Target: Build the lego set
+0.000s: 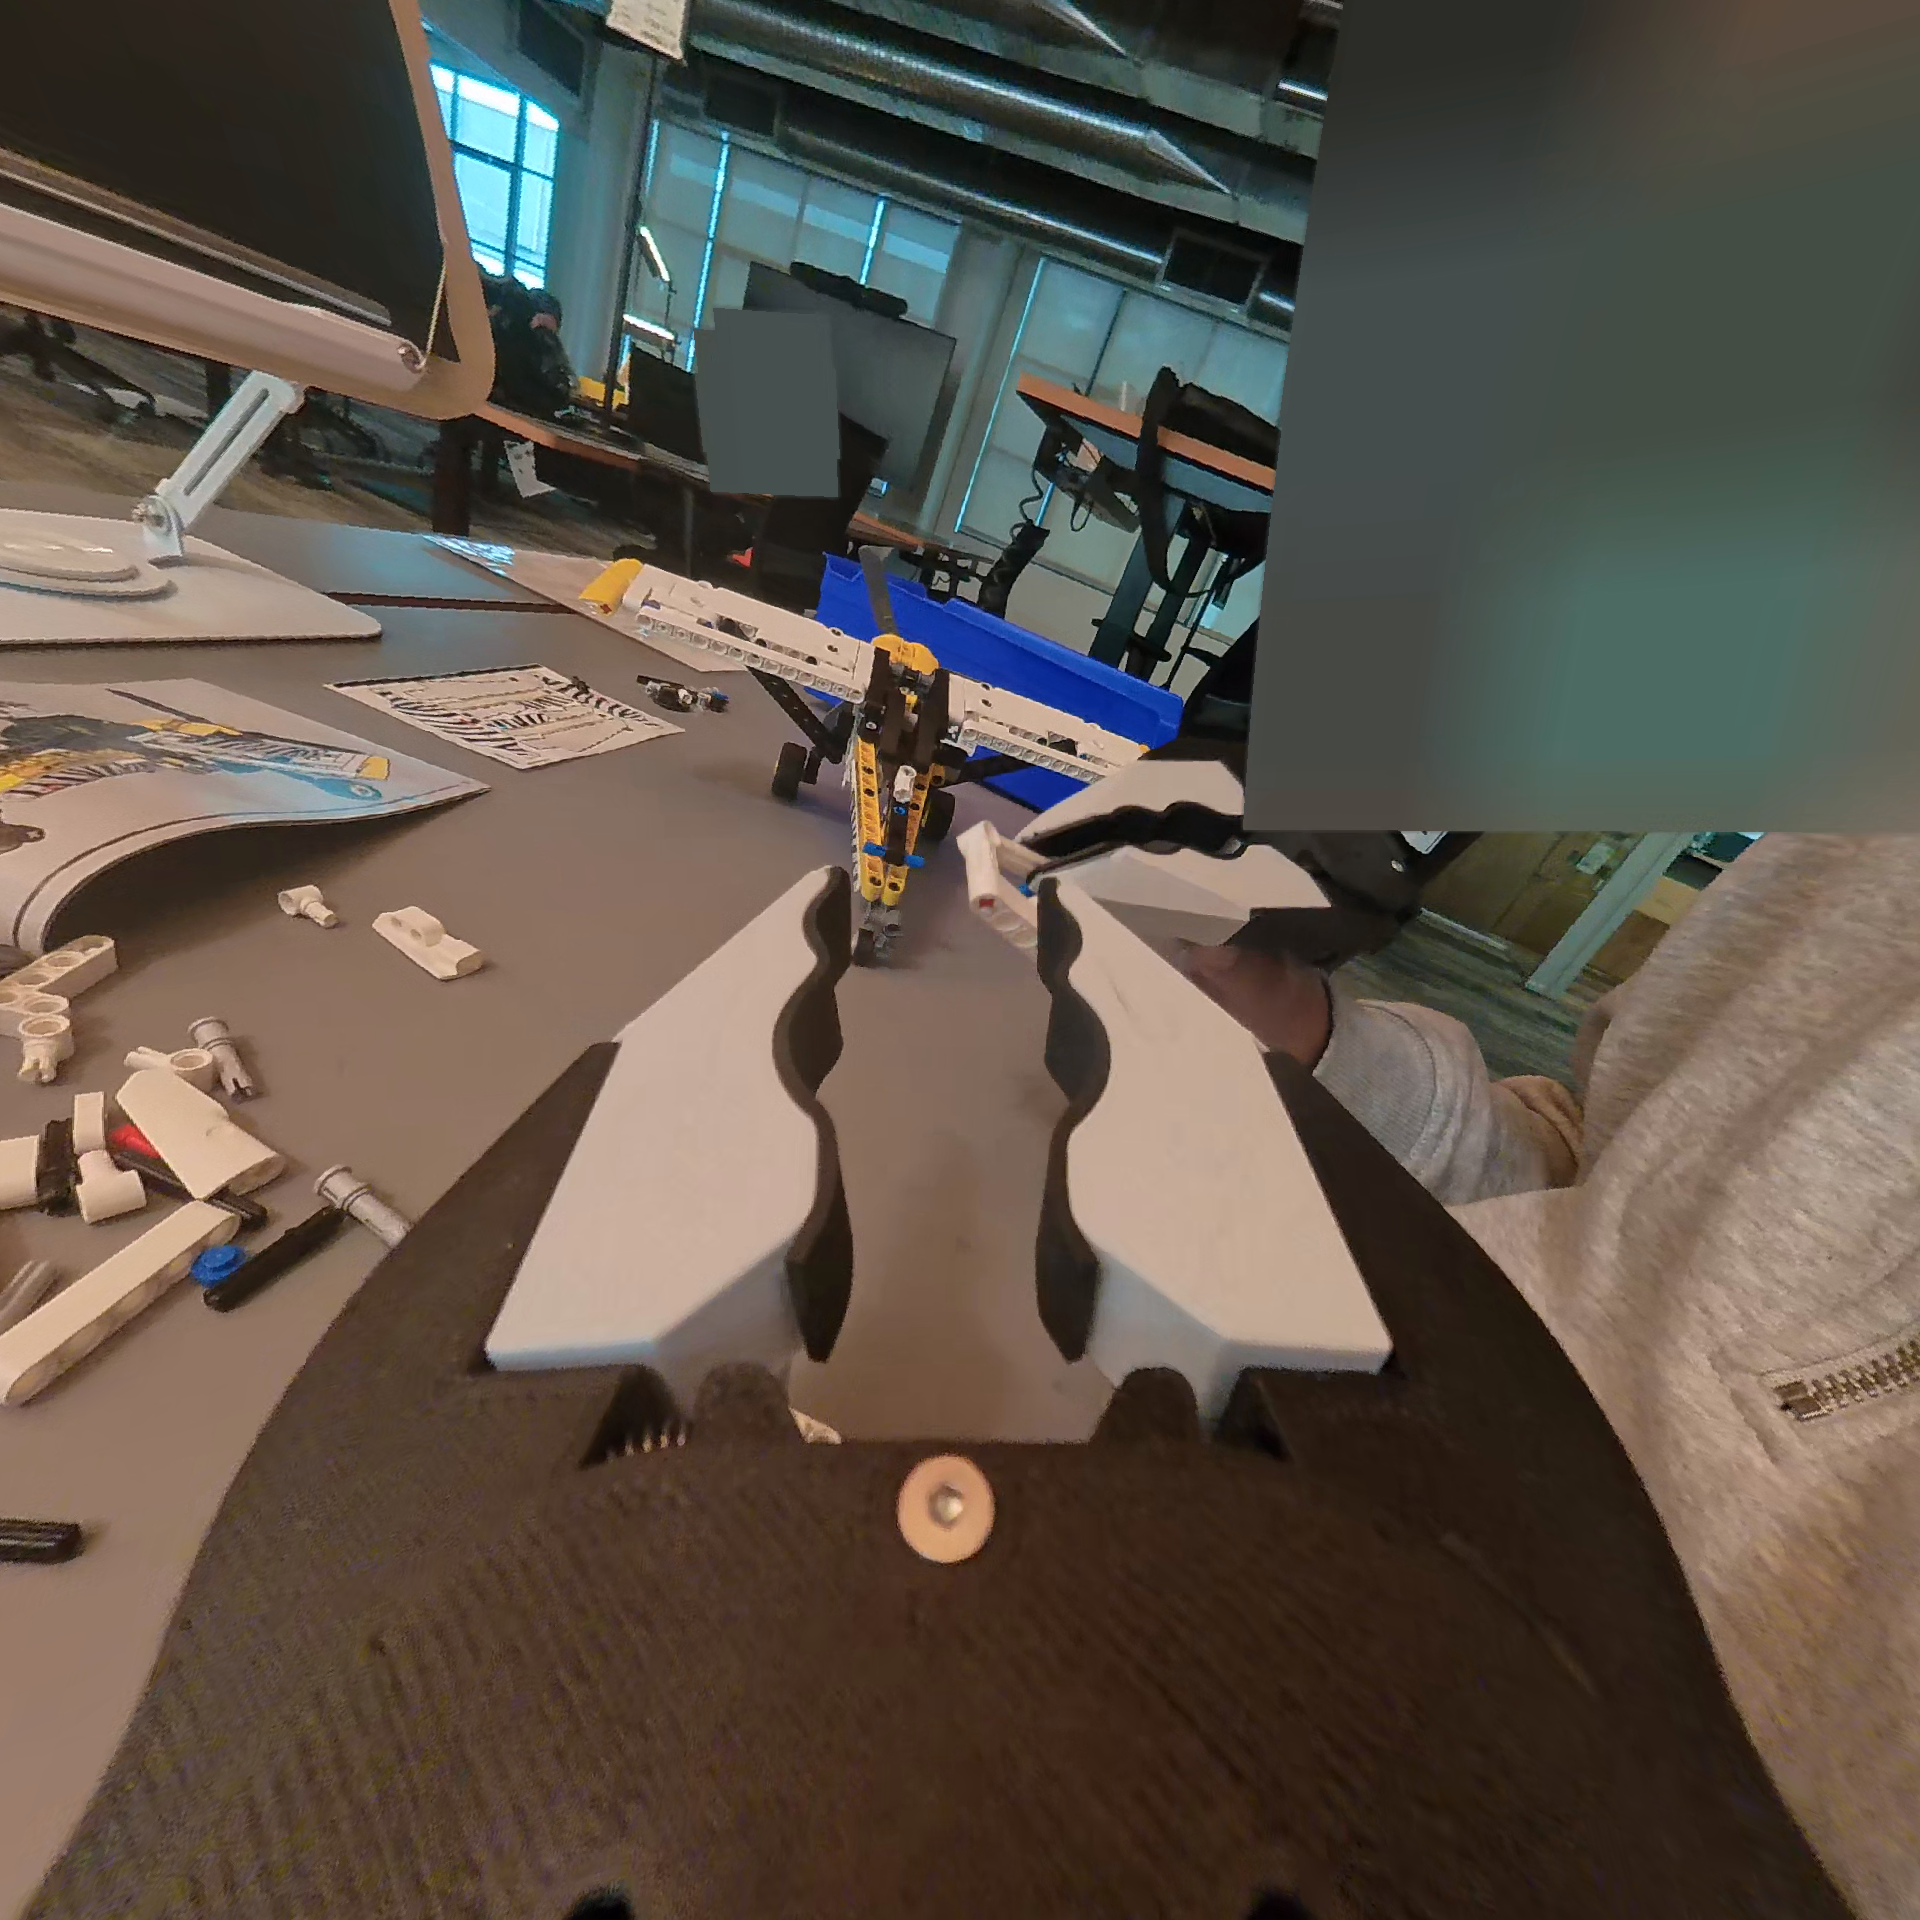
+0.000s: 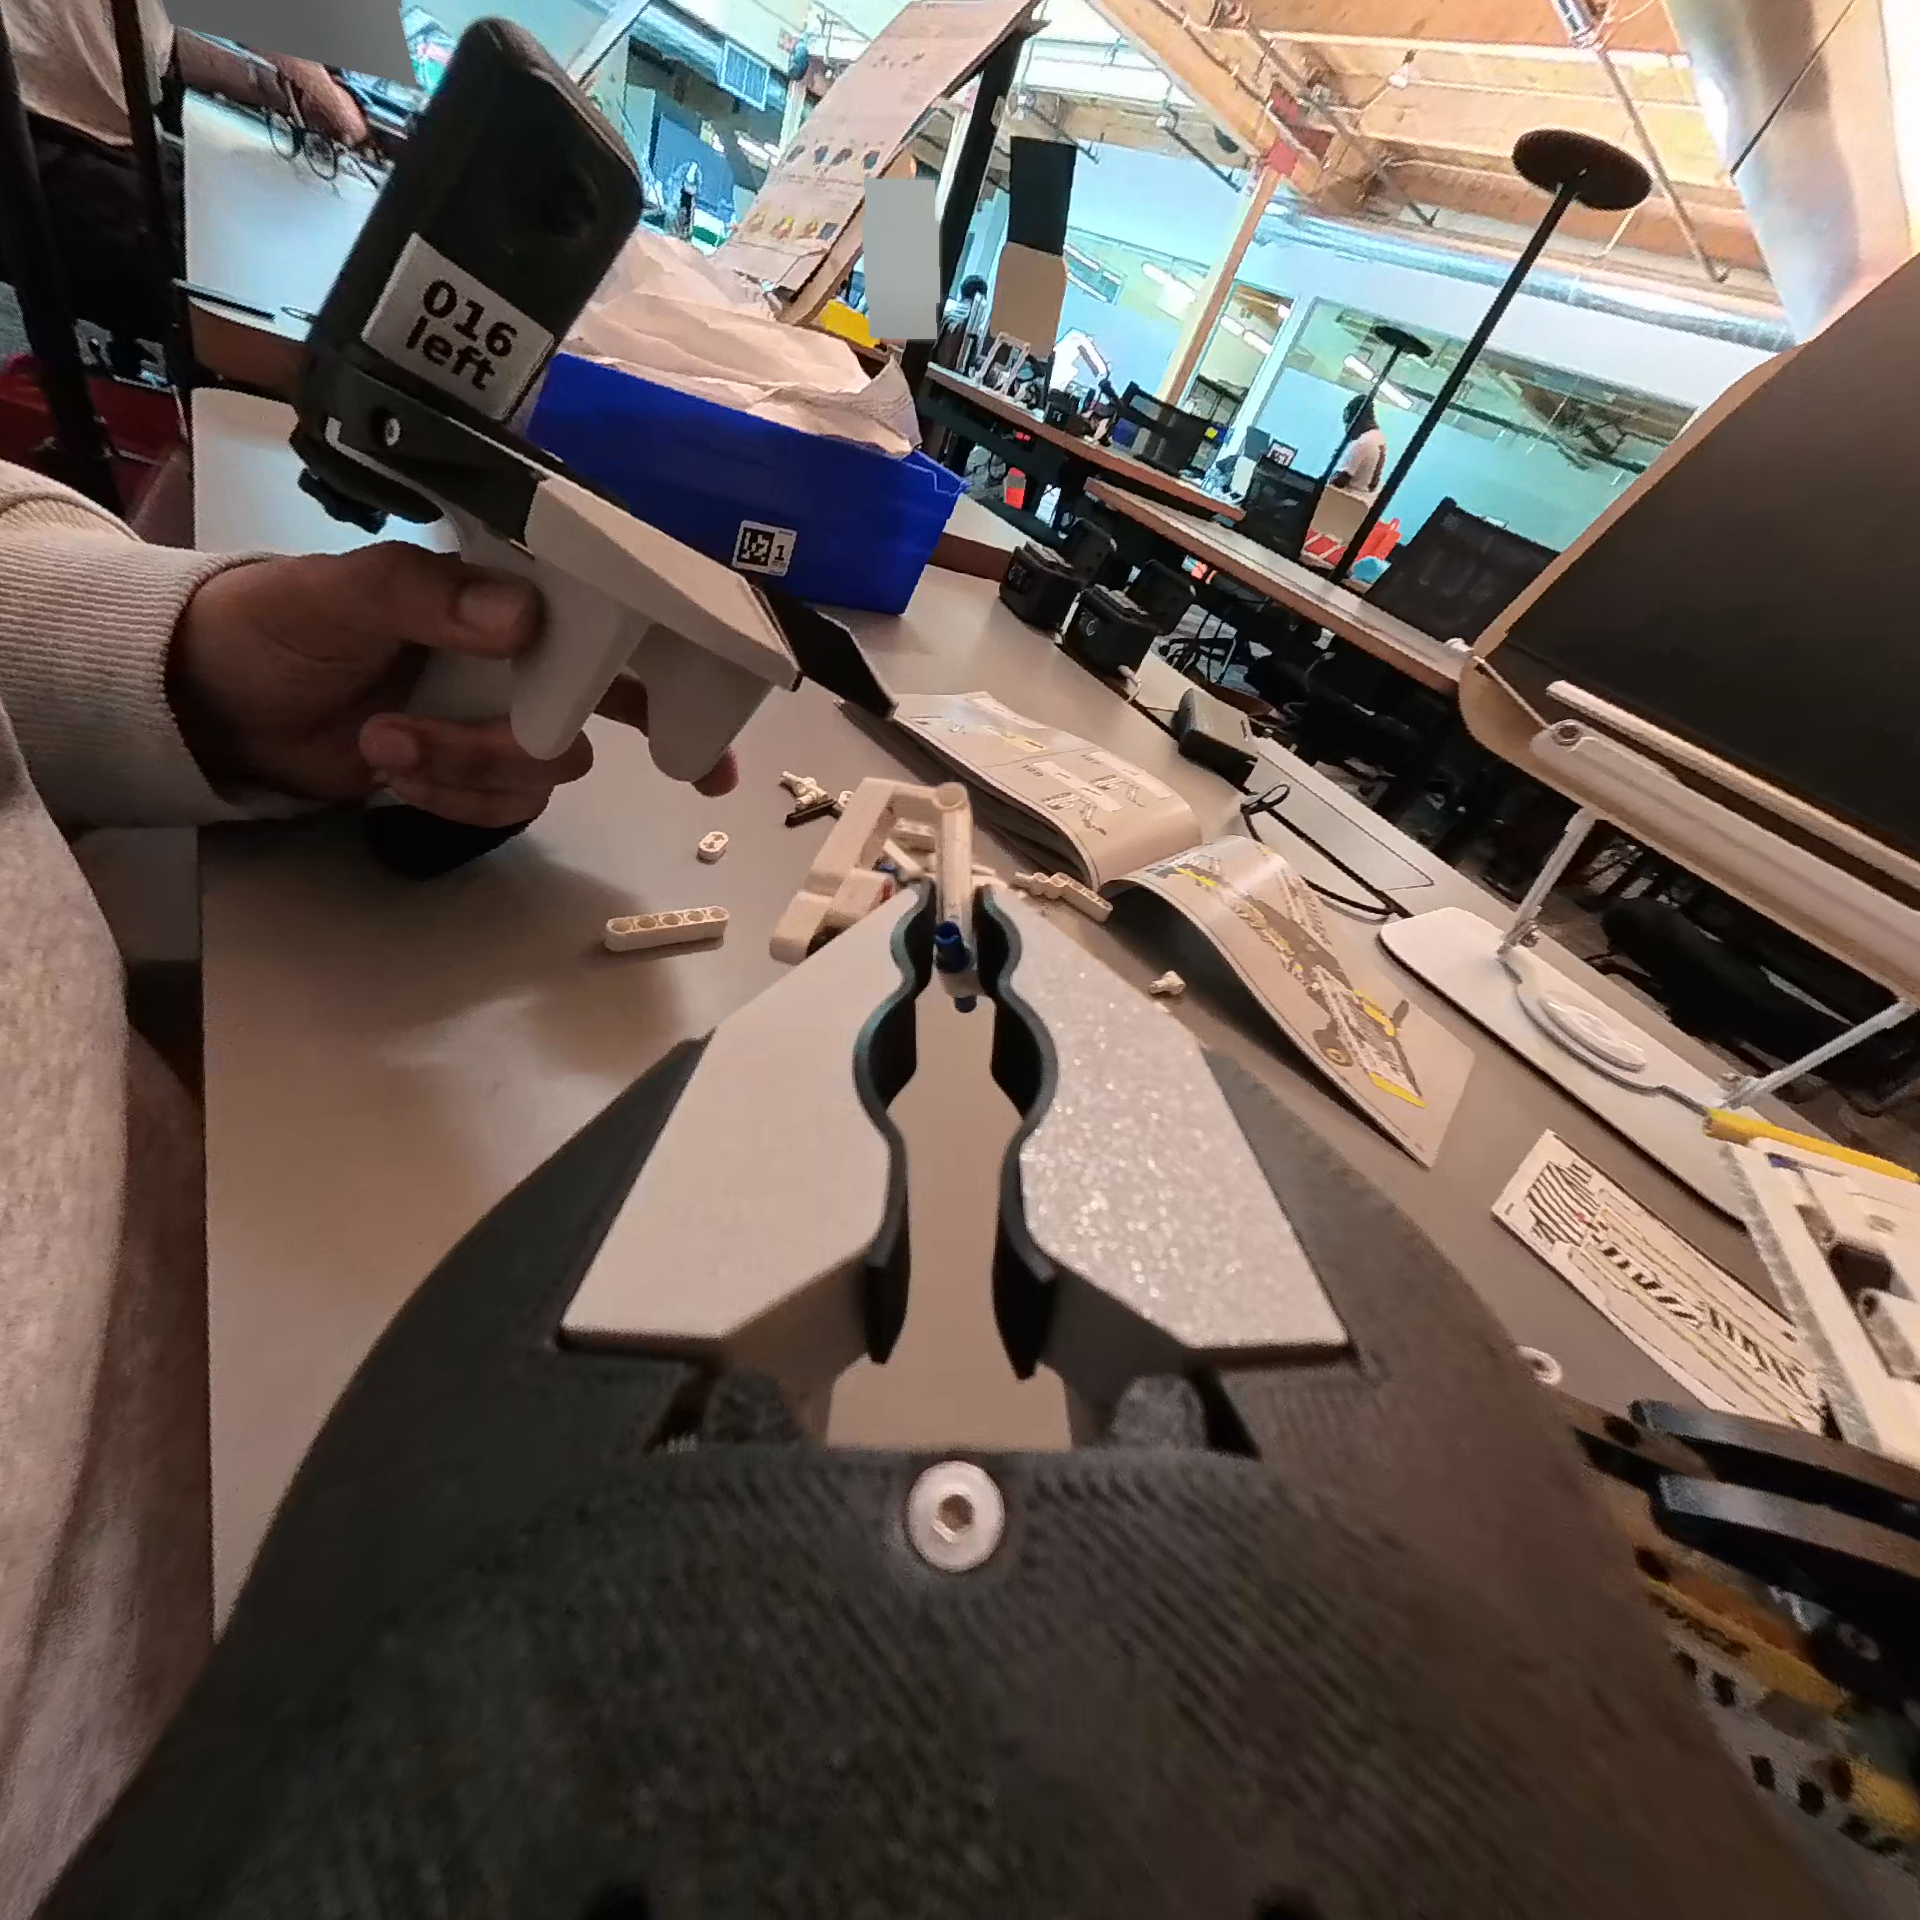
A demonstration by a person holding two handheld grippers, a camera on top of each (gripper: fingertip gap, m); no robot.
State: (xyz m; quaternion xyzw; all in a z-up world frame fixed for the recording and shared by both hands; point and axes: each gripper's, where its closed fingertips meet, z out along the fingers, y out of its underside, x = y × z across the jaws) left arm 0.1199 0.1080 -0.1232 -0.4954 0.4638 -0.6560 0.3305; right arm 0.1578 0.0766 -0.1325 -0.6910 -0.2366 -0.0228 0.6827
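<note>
Right claw [image 2: 951,935] is pinching a slim white lego beam [image 2: 954,868] with a blue pin on it, its fingers nearly closed around the piece and holding it up off the worktop [image 2: 416,1039]. Left claw [image 1: 940,914] is sitting wide apart with nothing between the fingers, hovering low and pointing straight at the tail of the lego plane [image 1: 894,727].

That plane is standing on its wheels mid-worktop, yellow and black body with long white wings, and everything else is sitting around it: a blue bin [image 1: 997,644] is right behind it, a sticker sheet [image 1: 509,712] is lying just to its left, and the open instruction booklet [image 1: 187,769] is further left. Loose white and black lego parts [image 1: 156,1164] are scattered nearer than the booklet, well apart from the plane.
</note>
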